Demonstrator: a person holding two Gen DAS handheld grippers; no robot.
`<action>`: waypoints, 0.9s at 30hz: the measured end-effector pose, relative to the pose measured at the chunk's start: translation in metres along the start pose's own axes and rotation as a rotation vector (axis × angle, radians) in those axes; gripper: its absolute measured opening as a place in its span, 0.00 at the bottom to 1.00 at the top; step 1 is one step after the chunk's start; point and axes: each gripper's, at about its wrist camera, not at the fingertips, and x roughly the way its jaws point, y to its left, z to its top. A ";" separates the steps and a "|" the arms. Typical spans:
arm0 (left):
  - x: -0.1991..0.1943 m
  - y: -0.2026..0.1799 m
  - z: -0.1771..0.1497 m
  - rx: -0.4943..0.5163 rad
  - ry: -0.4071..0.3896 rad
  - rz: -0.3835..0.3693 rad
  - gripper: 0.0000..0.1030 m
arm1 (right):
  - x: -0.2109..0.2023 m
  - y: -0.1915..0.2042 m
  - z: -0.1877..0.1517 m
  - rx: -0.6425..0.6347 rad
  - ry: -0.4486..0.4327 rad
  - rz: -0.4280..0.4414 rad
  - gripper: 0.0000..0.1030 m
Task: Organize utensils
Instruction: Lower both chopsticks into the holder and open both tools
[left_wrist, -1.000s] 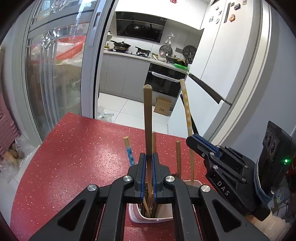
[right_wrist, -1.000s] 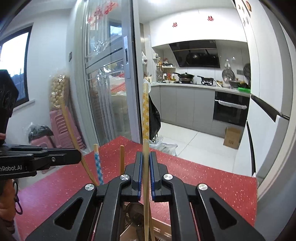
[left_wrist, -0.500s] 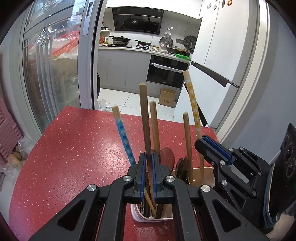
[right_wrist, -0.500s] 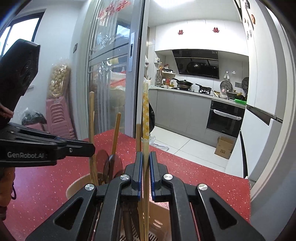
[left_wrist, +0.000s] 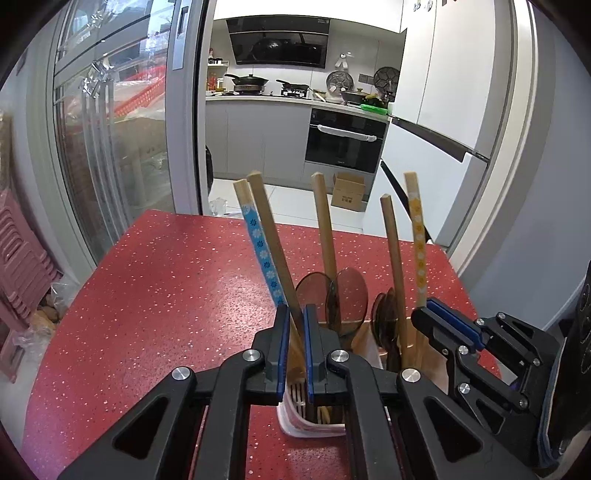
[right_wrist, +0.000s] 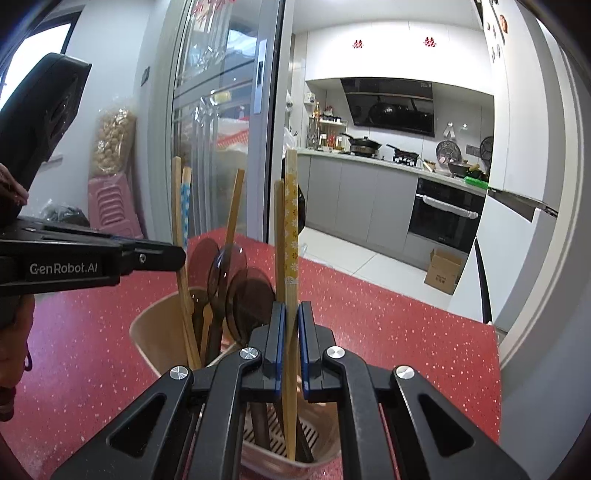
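A beige utensil holder (right_wrist: 155, 332) stands on the red speckled table (left_wrist: 166, 295), also seen in the left wrist view (left_wrist: 364, 341). It holds several wooden sticks, a blue flowered chopstick (left_wrist: 260, 245) and brown spoons (left_wrist: 347, 291). My left gripper (left_wrist: 294, 319) has its jaws slightly apart around a plain wooden utensil handle (left_wrist: 271, 236) that leans in the holder. My right gripper (right_wrist: 291, 315) has its jaws slightly apart around a yellow flowered chopstick (right_wrist: 290, 221) whose tip rests on the holder's floor. The right gripper also shows in the left wrist view (left_wrist: 443, 321).
A sliding glass door (left_wrist: 122, 122) stands at the far left of the table. Beyond the table's far edge is a kitchen with an oven (left_wrist: 345, 142) and a white fridge (left_wrist: 443, 110). Pink stools (left_wrist: 22, 251) stand on the floor at left.
Both grippers have lowered their utensils into the holder and their jaws have eased apart. The left gripper's wooden handle now leans left beside the blue chopstick.
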 end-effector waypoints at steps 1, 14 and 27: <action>0.000 0.000 -0.001 0.001 0.001 0.004 0.34 | 0.000 0.000 0.000 0.001 0.010 0.002 0.08; -0.014 0.000 -0.014 0.023 -0.048 0.009 0.34 | -0.017 -0.019 0.000 0.142 0.089 0.009 0.18; -0.029 0.009 -0.019 0.007 -0.100 -0.039 0.34 | -0.078 -0.012 -0.014 0.285 0.094 -0.010 0.37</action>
